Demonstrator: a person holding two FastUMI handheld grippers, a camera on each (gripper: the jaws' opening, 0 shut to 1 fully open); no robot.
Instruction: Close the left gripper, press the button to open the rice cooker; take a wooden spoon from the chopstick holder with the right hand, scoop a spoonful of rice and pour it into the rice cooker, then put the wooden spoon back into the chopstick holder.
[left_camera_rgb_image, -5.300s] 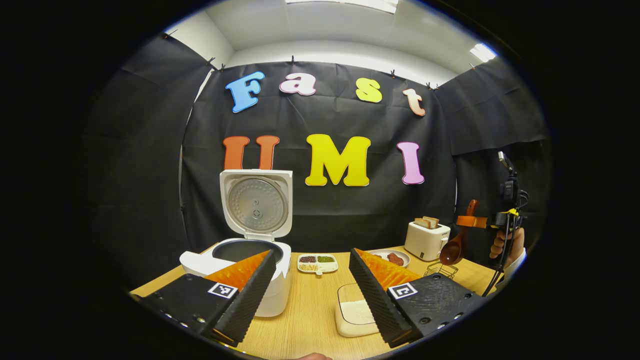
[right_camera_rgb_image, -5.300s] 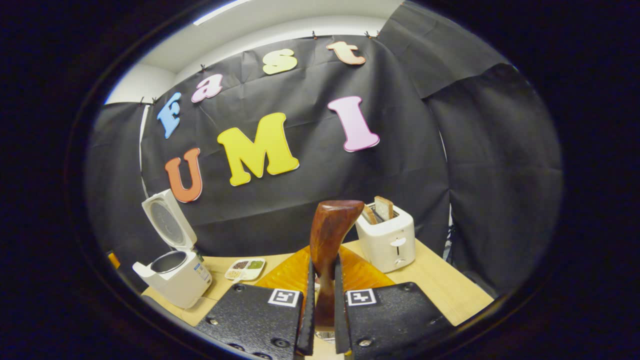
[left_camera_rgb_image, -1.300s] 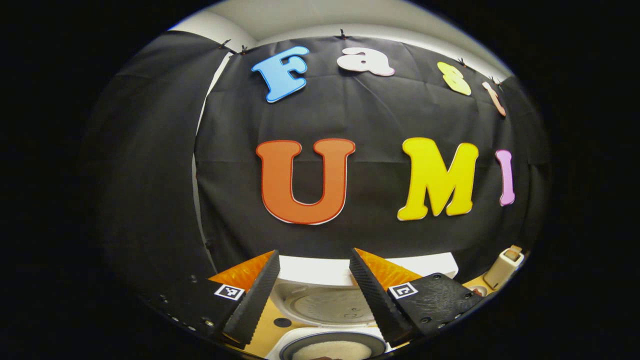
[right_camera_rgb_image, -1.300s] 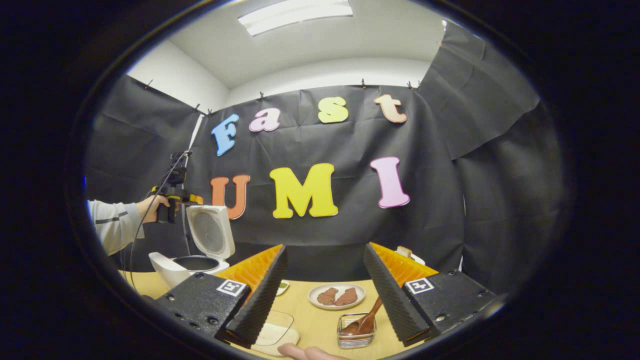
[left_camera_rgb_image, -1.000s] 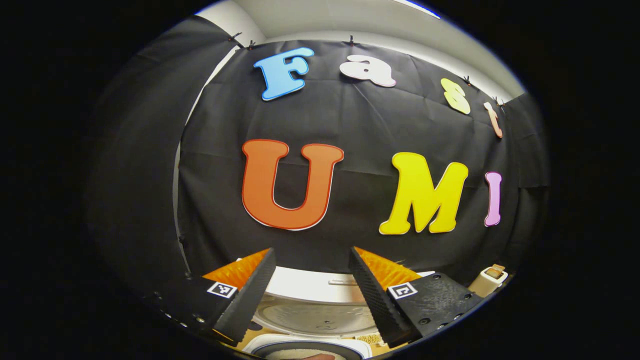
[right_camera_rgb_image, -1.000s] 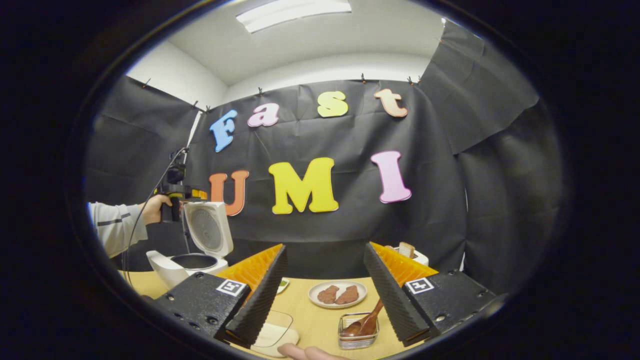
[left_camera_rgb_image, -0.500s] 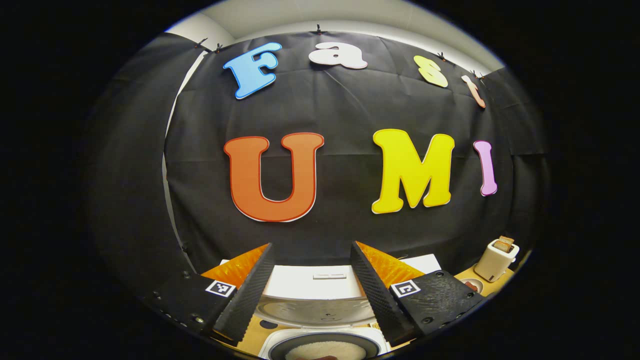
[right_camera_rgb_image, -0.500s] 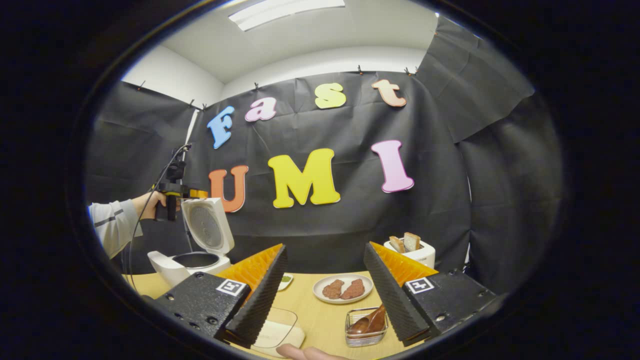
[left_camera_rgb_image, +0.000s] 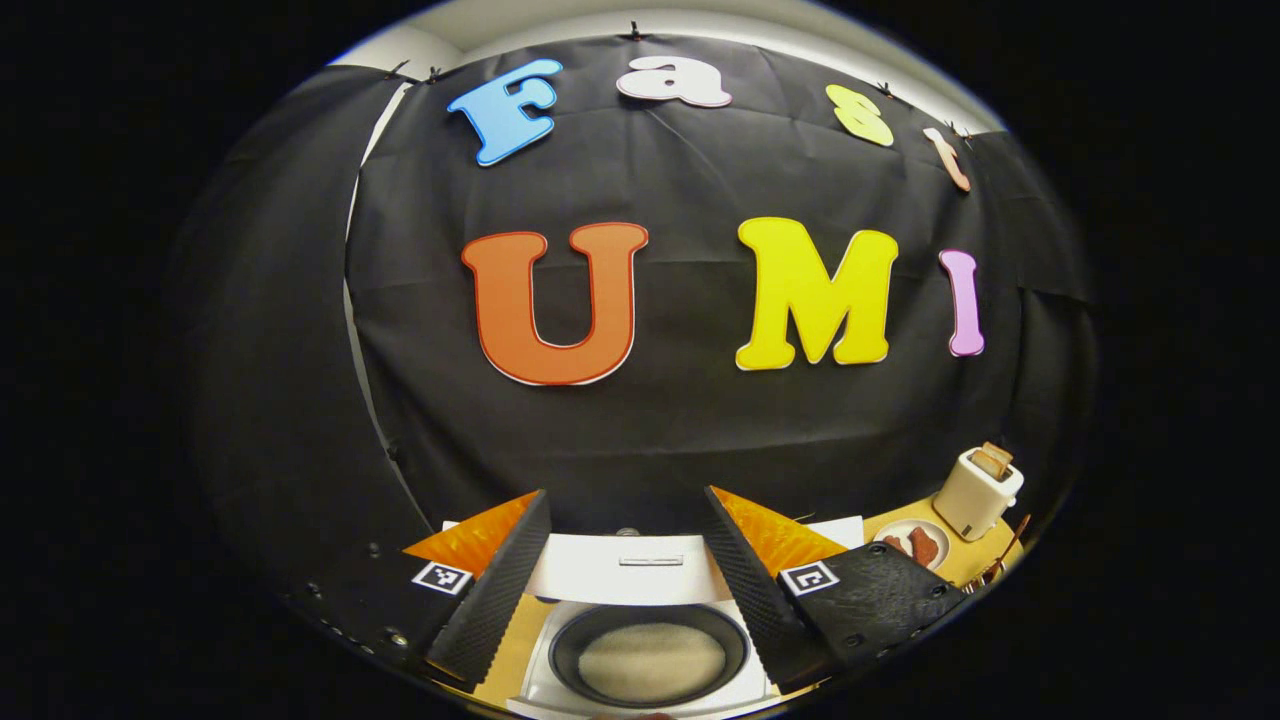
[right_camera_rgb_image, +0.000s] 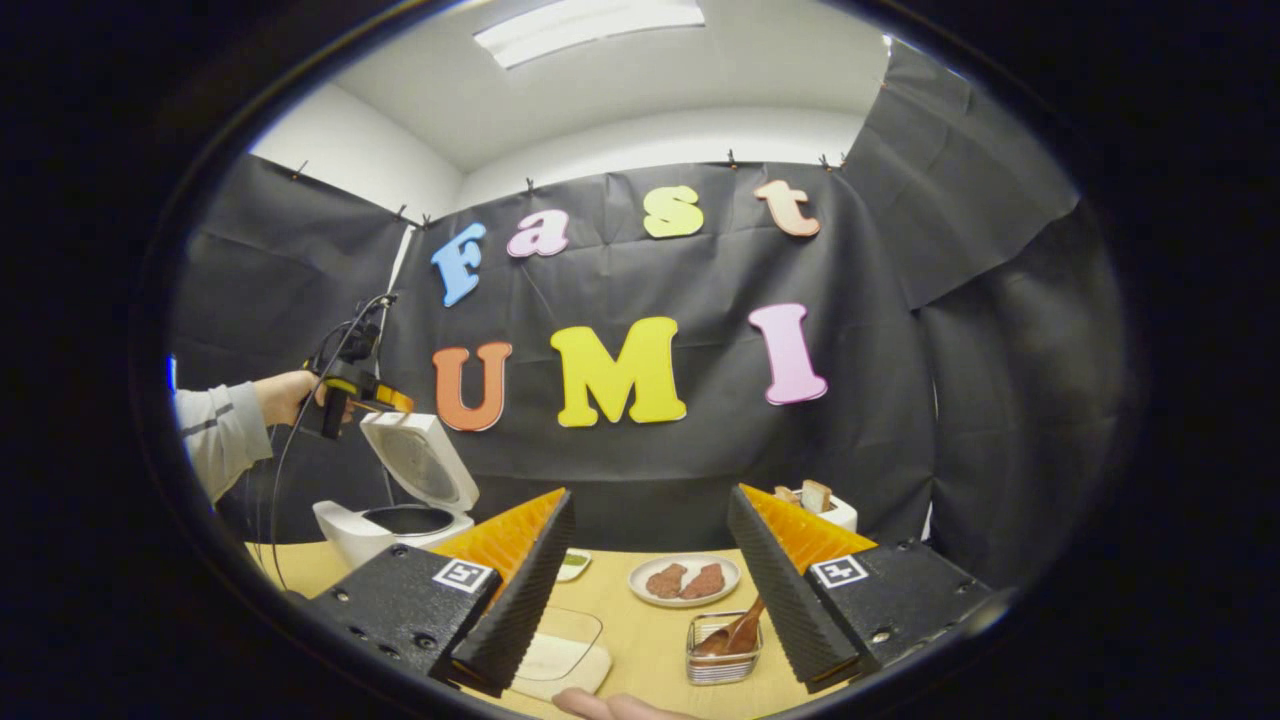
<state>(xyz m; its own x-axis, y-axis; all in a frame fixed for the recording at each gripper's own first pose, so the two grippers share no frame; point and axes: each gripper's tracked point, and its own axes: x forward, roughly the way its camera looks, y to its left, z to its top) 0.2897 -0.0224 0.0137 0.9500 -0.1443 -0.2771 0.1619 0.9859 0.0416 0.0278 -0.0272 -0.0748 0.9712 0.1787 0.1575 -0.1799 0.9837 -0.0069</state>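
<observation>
The left gripper view looks straight down into the rice cooker: its lid is tipped back and white rice lies in the dark inner pot. The right gripper view shows the same cooker from the side, far left on the table, lid raised. Above that lid a hand in a grey sleeve holds the left gripper; whether its tip touches the lid I cannot tell.

In its own view the left gripper has its fingers spread wide apart, empty, framing the lid's top edge. The right gripper is likewise spread wide and grips nothing. Between its fingers, low on the table, stands the wire holder with the wooden spoon inside, bowl down, handle leaning right.

Left of the holder lies a flat dish. Behind the holder sits a plate with two brown pieces, and further right a toaster with bread. The table is light wood; black cloth walls the booth, with a white ceiling and a ceiling light above.
</observation>
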